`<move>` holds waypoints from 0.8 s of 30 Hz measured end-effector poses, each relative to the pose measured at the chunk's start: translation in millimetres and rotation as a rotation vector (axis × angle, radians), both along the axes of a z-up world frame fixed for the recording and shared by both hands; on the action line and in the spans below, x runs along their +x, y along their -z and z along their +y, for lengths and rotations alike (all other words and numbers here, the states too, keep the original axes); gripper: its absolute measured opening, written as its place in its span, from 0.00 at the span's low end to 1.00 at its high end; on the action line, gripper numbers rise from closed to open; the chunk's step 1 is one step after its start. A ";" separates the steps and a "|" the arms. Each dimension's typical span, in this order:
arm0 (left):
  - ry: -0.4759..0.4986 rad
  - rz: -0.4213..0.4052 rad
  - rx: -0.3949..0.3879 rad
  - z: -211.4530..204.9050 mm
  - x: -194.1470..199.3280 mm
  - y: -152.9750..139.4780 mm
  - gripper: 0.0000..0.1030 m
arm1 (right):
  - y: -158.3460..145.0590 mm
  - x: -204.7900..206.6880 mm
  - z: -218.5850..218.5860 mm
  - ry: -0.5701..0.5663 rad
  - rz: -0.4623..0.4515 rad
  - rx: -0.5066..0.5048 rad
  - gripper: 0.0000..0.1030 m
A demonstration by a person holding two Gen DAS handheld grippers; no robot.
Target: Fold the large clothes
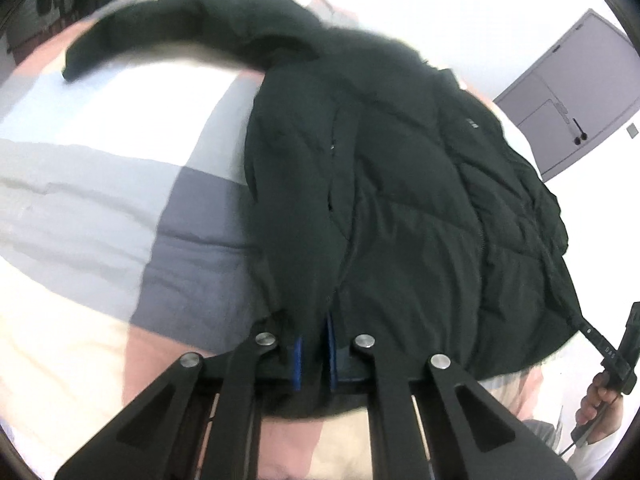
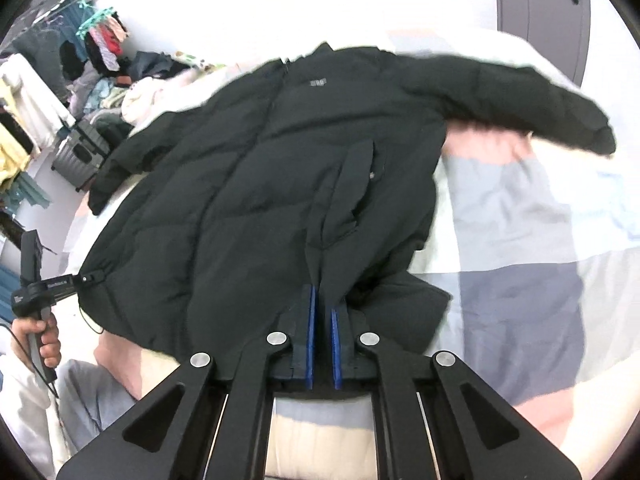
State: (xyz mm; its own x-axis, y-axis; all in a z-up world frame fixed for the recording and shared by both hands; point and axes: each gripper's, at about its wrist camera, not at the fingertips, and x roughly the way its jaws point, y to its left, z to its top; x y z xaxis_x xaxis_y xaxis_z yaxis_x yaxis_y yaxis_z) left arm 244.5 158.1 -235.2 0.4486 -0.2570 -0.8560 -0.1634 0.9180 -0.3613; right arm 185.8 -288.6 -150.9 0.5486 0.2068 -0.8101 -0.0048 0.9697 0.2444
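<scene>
A large black puffer jacket [image 1: 400, 184] lies front up on a bed with a patchwork cover [image 1: 100, 184]. It also shows in the right wrist view [image 2: 260, 184]. My left gripper [image 1: 315, 354] is shut on the jacket's bottom hem, its blue pads pinching the fabric. My right gripper [image 2: 323, 344] is shut on the hem at the other bottom corner. Each gripper shows in the other's view, clamped on a hem corner: the right one [image 1: 588, 330] and the left one [image 2: 76, 280]. One sleeve [image 2: 540, 116] stretches out sideways and looks blurred.
The bed cover [image 2: 520, 240] has grey, white, pink and cream patches. A grey door [image 1: 576, 92] is in the white wall. A clothes rack [image 2: 44, 92], piled clothes and a grey suitcase [image 2: 80, 152] stand beside the bed.
</scene>
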 end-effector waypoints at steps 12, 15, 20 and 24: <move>0.031 -0.019 0.041 9.9 -48.2 -20.2 0.01 | 0.0 -39.5 -3.6 -0.005 -0.010 -0.004 0.02; 0.030 -0.019 0.037 20.1 -35.6 -5.4 0.03 | 11.0 -30.8 -16.8 0.016 0.007 0.036 0.05; 0.018 0.068 0.060 28.0 -6.7 25.2 0.04 | 33.8 -2.0 -44.0 0.050 0.057 0.070 0.51; 0.037 0.109 0.082 24.7 9.4 46.9 0.04 | 47.8 13.3 -58.6 0.079 0.056 0.065 0.78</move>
State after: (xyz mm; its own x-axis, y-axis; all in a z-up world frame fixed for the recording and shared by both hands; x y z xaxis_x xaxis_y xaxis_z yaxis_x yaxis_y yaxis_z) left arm 253.9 182.8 -282.1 0.3436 -0.1988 -0.9179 -0.1633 0.9498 -0.2668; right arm 199.1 -347.3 -198.7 0.5192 0.2180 -0.8264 0.0867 0.9485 0.3047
